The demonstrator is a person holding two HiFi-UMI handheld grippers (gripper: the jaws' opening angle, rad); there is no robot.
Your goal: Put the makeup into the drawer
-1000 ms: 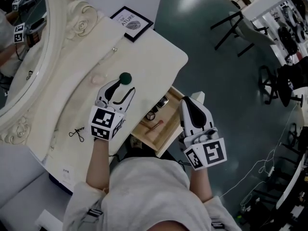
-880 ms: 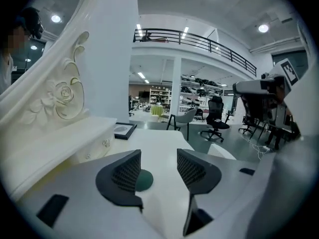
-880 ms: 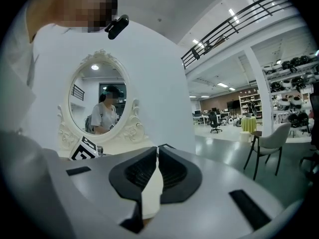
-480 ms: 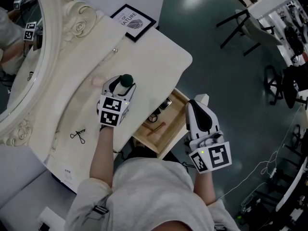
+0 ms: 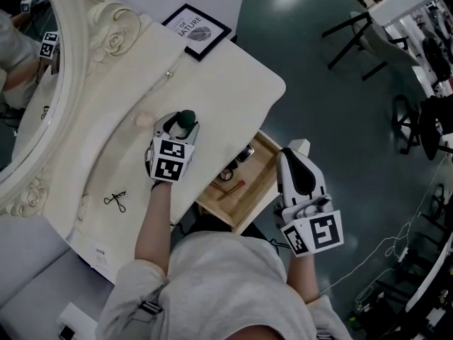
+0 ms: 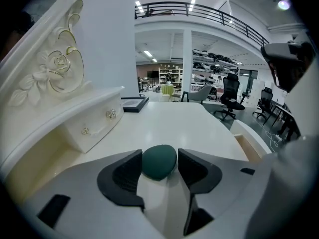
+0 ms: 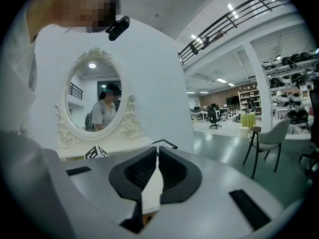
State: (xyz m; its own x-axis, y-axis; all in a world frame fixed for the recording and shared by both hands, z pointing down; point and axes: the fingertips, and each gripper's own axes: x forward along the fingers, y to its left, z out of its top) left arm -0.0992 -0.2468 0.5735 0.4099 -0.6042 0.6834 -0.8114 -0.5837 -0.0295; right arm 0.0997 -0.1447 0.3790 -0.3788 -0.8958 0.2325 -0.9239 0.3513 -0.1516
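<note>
Makeup sponge, dark green and egg-shaped, lies on the white worktop, right between the tips of the left tongs.

Far to the left of these tongs stands an oval mirror with a carved cream frame. Nearer, to the left of the left tongs and back toward the person, a small black eyelash curler lies flat on the worktop, well apart from them. Just left of the tips a pale round thing rests on the worktop; what it is I cannot tell.

The left tongs point down at a slant to the worktop. Their jaws have just been opening and now stand wide, with one dark pad at each side of the sponge. The pads are very close to it, and the sponge keeps its round shape; it is not squeezed. Beyond the tips, a black picture frame lies at the far end of the worktop.

Between the two tongs the wooden drawer is pulled out from under the worktop edge. A thin red stick and some small dark items lie inside, too small to name.

The right tongs hang at the right of the drawer, over the floor, close to its outer end. Their jaws are together, with nothing held between the pads.
</note>
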